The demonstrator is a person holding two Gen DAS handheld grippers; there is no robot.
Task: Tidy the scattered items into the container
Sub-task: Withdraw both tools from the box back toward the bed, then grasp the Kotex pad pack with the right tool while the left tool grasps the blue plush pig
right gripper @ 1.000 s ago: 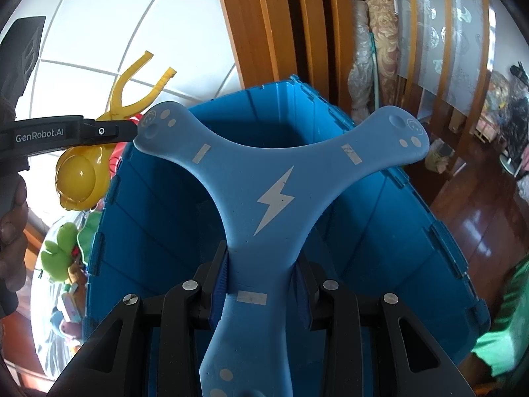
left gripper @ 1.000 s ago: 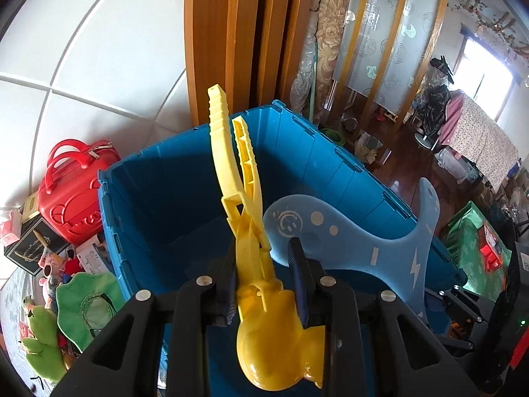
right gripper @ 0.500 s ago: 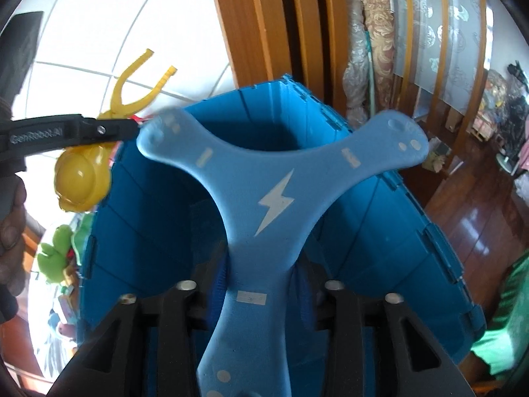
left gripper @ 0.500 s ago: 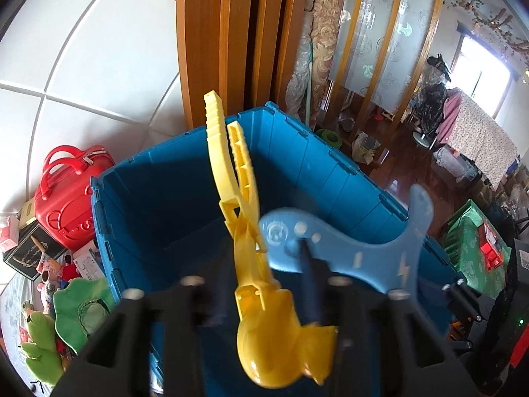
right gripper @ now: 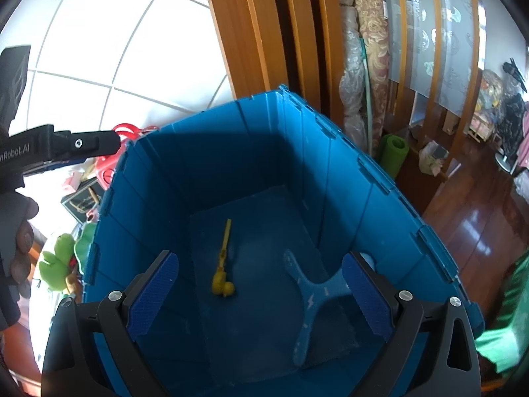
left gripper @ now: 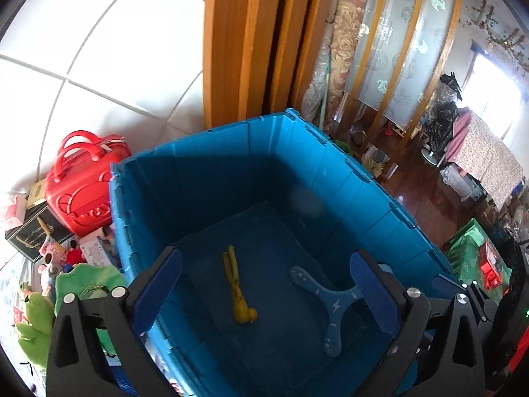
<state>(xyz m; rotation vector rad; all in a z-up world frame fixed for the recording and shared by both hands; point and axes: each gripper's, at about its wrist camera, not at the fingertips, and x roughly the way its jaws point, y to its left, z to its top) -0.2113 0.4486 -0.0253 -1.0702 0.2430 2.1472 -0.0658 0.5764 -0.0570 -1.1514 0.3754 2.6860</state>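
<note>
Moved since a second ago: both toys, then clamped over the bin, now lie on its floor.
Left tongs (left gripper: pixel 264 294): released, jaws opening, nothing between the pads; held above the bin's near edge.
Right tongs (right gripper: pixel 261 294): released, jaws opening, nothing between them; also above the near edge.
Container: one blue bin (left gripper: pixel 211 178), deep, lid off, standing against white tiles and a wooden frame.
Yellow duck clamp toy (left gripper: pixel 239 289): count one; on the bin floor, left of centre, handles pointing far. Judged light, rigid plastic, smooth; best taken across the twin handles.
Blue three-arm boomerang (left gripper: pixel 334 301): count one; flat on the floor, right of the duck toy, apart from it. Judged light, thin, slightly flexible; best pinched across one arm.
Still outside, left of the bin: one red case (left gripper: pixel 82 182), green frog plush (left gripper: pixel 33 327), small boxes, number unclear.
Handling of those: plush judged soft, any pinch holds; case judged stiff, take a handle.
Hand (right gripper: pixel 20 248): grips the left tool.
</note>
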